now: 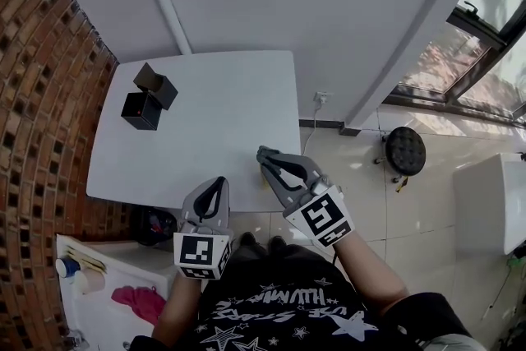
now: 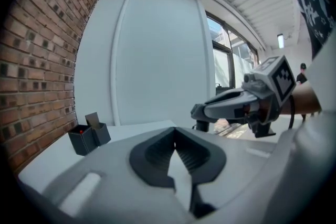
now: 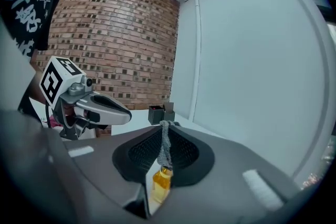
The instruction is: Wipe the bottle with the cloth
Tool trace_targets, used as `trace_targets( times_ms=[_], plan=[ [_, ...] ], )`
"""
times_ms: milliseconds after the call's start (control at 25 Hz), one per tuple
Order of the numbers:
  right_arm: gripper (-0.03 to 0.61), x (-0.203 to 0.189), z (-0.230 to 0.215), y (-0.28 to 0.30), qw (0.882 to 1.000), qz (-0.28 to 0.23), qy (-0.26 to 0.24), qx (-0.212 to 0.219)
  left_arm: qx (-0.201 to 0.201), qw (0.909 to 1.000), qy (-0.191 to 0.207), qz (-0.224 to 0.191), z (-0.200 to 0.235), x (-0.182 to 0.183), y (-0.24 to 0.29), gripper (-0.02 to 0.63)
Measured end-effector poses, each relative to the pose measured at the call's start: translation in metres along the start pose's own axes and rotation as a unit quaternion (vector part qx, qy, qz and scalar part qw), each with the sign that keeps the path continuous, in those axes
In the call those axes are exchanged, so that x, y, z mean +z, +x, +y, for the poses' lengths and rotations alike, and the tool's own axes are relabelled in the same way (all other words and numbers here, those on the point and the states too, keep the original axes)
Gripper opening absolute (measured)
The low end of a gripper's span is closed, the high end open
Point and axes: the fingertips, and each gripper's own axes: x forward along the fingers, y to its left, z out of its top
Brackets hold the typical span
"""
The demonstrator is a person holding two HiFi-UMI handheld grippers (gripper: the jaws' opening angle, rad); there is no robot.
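Up close, the right gripper (image 3: 166,128) is closed on a thin grey cloth (image 3: 166,150), a long strip running along its jaws. Just below sits the small yellow bottle (image 3: 162,182), at the table's (image 1: 205,119) near edge; I cannot tell which way it points. The left gripper (image 2: 175,132) is closed on nothing. Two black boxes (image 1: 148,99) sit far off across the white tabletop.

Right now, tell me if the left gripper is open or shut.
Shut. In its own view the left gripper has its jaws meeting at the tips, nothing between them.

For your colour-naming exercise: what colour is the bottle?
Amber yellow; the bottle shows best in the right gripper view.
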Motion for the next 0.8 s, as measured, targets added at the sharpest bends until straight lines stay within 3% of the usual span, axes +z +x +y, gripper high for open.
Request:
trace_targets(
  times_ms=[360, 800],
  plan=[
    [0.037, -0.003, 0.009, -0.012, 1.0, -0.008, 0.029, -0.002, -0.023, 0.9997, 0.0, -0.002, 0.0, 0.002, 0.014, 0.003],
    [0.037, -0.042, 0.042, -0.031, 0.998, 0.011, 0.016, 0.063, -0.046, 0.9989, 0.007, 0.006, -0.009, -0.005, 0.026, 0.003]
  ],
)
